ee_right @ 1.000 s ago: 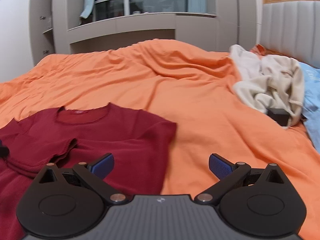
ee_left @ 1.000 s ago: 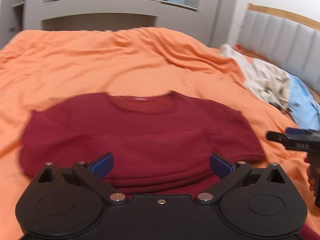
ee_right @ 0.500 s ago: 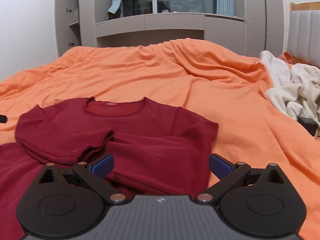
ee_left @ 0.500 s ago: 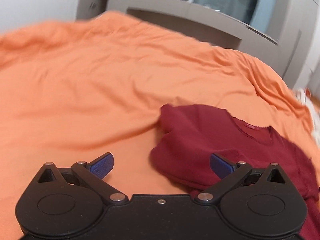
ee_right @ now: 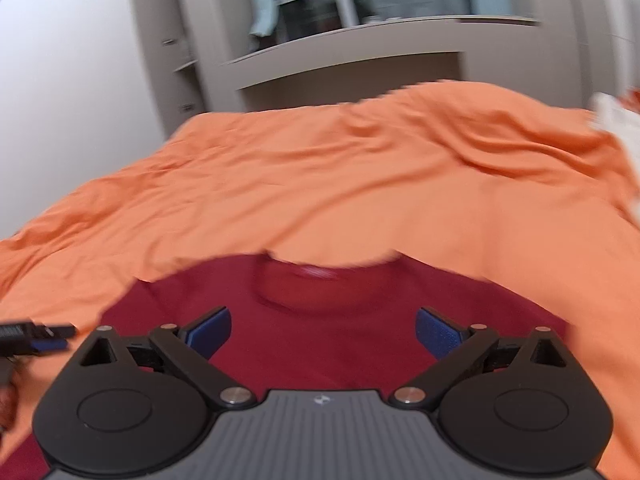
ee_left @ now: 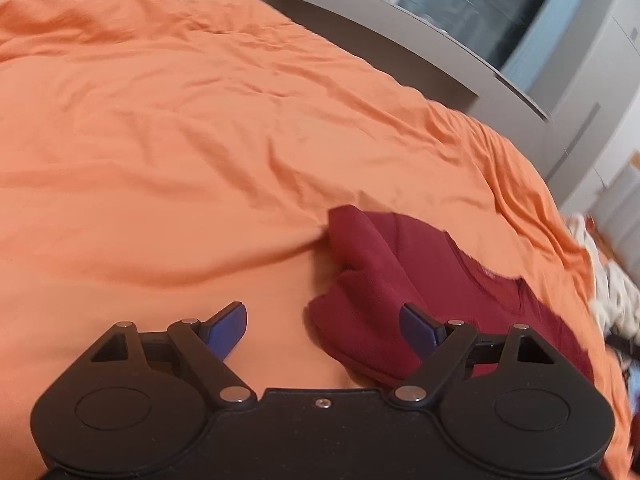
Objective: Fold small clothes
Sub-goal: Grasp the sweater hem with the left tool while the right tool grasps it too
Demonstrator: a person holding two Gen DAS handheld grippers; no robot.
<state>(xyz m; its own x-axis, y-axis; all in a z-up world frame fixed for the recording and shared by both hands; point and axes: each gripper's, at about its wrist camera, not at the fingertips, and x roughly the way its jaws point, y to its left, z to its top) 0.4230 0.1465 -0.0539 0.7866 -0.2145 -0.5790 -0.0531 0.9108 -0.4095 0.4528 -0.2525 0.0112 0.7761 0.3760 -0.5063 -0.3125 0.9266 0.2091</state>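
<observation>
Red shirt (ee_right: 320,320) flat on orange bed (ee_right: 320,184), under wide-open, empty right gripper (ee_right: 323,330). Left gripper (ee_left: 323,326) likewise spread and empty over its left sleeve. Previously right of the shirt, now centred.

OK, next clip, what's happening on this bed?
A person with a handheld gripper in each hand is folding a dark red top laid on an orange bedspread. Both grippers are open and hold nothing. The left gripper points at the top's folded-in sleeve edge on the left side. The right gripper hangs over the middle of the top, just below the neckline. A pile of light-coloured clothes lies further off to the right.
</observation>
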